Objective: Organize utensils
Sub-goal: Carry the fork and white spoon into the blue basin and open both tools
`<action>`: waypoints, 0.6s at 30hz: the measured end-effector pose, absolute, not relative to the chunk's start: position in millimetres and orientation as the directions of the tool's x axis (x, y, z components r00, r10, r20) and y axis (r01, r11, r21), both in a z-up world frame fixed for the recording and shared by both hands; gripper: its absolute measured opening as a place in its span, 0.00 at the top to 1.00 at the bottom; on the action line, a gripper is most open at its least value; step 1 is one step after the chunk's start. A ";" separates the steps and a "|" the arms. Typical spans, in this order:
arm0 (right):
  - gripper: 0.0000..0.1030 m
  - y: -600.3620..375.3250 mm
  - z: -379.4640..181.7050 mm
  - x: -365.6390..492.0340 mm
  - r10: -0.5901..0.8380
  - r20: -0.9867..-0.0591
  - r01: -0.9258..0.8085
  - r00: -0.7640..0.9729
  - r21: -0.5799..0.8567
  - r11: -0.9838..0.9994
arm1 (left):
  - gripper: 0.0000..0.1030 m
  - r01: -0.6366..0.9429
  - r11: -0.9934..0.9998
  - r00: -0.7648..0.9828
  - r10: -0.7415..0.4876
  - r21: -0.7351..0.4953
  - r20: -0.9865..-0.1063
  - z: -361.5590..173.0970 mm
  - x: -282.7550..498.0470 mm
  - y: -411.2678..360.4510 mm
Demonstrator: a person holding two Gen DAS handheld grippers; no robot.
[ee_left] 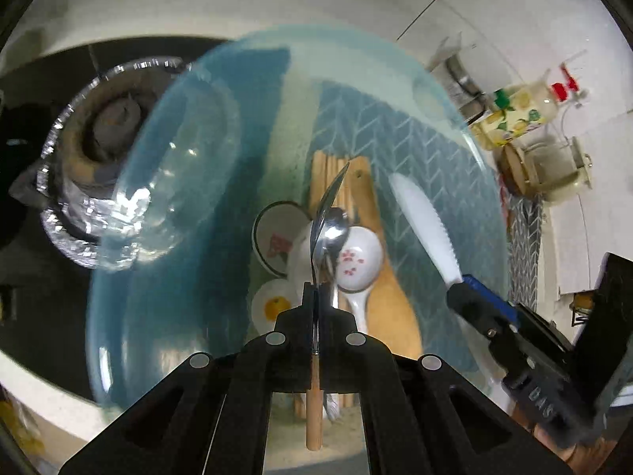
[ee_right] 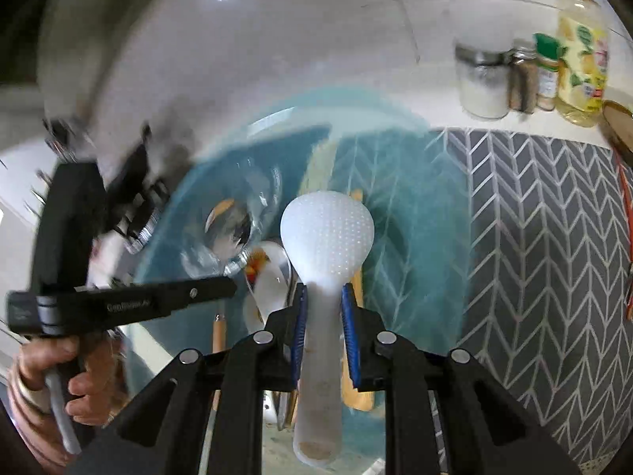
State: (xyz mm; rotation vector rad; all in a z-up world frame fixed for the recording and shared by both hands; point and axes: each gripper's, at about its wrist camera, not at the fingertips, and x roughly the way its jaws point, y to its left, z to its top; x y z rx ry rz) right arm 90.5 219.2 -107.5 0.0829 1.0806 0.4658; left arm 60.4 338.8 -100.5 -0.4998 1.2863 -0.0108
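My left gripper (ee_left: 315,291) is shut on a metal spoon with a wooden handle (ee_left: 321,233), held edge-on above a clear blue plastic tub (ee_left: 166,182). Seen through the tub are white ceramic spoons (ee_left: 358,257), a wooden spatula (ee_left: 391,304) and another metal spoon. My right gripper (ee_right: 322,297) is shut on a white dotted rice paddle (ee_right: 326,229), also over the blue tub (ee_right: 415,206). The paddle (ee_left: 423,221) and the right gripper (ee_left: 480,308) show at the right of the left wrist view. The left gripper (ee_right: 213,291) shows at the left of the right wrist view.
A foil-lined stove burner (ee_left: 91,166) lies left of the tub. A grey herringbone mat (ee_right: 546,245) covers the counter at right. Spice jars (ee_right: 484,79) and an oil bottle (ee_right: 581,51) stand against the back wall. A pale pot (ee_left: 561,166) stands far right.
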 end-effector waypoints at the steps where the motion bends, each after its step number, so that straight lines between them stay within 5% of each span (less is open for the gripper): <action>1: 0.83 226.4 -107.4 91.4 0.382 -0.836 -0.334 0.394 0.257 0.907 | 0.98 -0.266 0.894 0.287 -0.285 -0.361 -0.915 -106.2 63.1 338.9; 8: 0.82 255.2 -119.2 92.7 0.259 -0.900 -0.351 0.350 0.130 0.927 | 0.97 -0.245 0.929 0.286 -0.203 -0.276 -0.936 -108.8 65.3 329.0; 18: 0.81 209.6 -47.8 88.5 0.357 -0.794 -0.394 0.493 0.162 0.905 | 0.85 -0.199 0.958 0.418 -0.108 -0.207 -0.902 -36.9 56.1 301.3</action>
